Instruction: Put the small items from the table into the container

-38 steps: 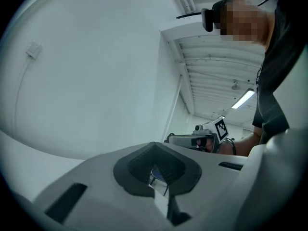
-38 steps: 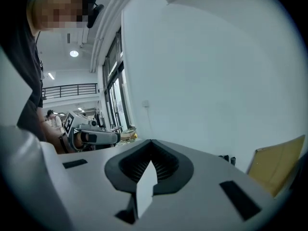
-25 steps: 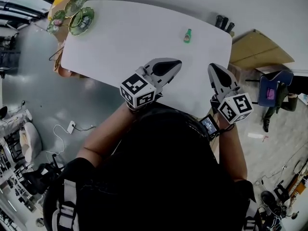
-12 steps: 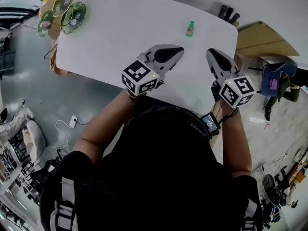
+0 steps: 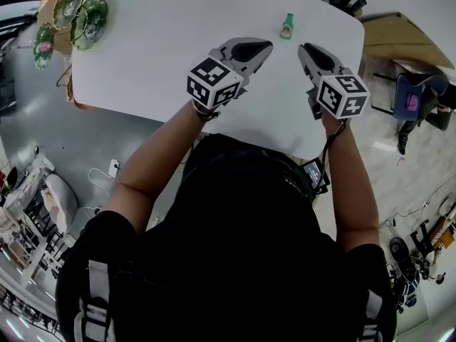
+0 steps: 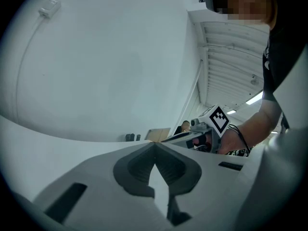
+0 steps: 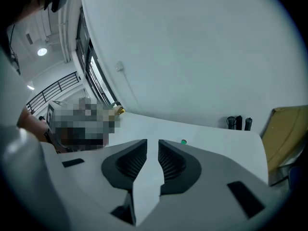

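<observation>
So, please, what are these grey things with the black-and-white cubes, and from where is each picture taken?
There is no robot arm here. A person stands at a white table and holds one gripping tool in each hand. The marker cubes are part of the tools.

The head view comes from a camera on the person's head, looking down. It shows the left tool and the right tool over the table. The two gripper views come from cameras riding on each tool, looking along its jaws.

The left tool's jaws are together and empty. The right tool's jaws are opening, with nothing between them.

On the table there is one small green bottle, beyond the tools. Green dishes sit at the far left corner.
</observation>
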Available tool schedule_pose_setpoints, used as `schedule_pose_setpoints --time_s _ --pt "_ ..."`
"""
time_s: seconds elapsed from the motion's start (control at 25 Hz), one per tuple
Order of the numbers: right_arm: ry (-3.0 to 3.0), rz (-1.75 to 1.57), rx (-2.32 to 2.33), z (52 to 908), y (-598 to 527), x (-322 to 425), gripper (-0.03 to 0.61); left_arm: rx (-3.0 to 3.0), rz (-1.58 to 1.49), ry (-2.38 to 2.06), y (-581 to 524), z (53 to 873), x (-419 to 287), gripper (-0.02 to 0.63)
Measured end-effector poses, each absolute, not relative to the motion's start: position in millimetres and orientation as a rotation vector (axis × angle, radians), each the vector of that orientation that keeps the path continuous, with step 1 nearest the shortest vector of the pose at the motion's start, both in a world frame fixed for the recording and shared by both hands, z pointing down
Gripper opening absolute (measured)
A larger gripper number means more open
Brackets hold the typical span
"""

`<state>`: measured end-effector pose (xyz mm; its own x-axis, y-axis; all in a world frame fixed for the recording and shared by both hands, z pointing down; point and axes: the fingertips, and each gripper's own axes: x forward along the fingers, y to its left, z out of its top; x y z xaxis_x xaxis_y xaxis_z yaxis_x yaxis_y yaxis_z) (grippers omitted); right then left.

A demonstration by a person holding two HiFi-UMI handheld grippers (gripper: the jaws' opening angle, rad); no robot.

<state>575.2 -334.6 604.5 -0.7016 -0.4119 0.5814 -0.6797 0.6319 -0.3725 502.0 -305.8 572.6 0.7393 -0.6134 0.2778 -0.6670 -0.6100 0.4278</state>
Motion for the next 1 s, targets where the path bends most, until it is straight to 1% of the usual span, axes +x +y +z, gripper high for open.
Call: schedule_pose_setpoints --time_s 0.04,0.16,0.48,0.64,0.68,0.84,1.0 --pt "-2.389 0.822 0.861 616 -339 574 0.074 2.423 0.144 -0.963 -311 579 501 0.005" --pt "-2.324 0.849 0.889 651 -354 573 0.105 2.408 0.158 -0.948 -327 600 501 0.005" --pt "-2.175 0.881 0.950 732 -380 567 0.153 2.347 0.192 -0.926 -344 644 496 0.005" --pt "-2.117 0.896 0.987 756 -391 567 0.159 2.319 0.191 -0.929 -342 656 492 0.005" --pt "-2.113 0.902 0.989 761 -393 566 0.169 2.317 0.194 -0.926 -341 659 491 0.005" --pt "-2.093 0.933 0.963 778 -392 562 0.168 2.290 0.200 -0.932 -334 664 489 0.005" --pt "-2.102 0.868 0.916 779 -394 559 0.169 2.282 0.209 -0.927 -331 666 486 0.005"
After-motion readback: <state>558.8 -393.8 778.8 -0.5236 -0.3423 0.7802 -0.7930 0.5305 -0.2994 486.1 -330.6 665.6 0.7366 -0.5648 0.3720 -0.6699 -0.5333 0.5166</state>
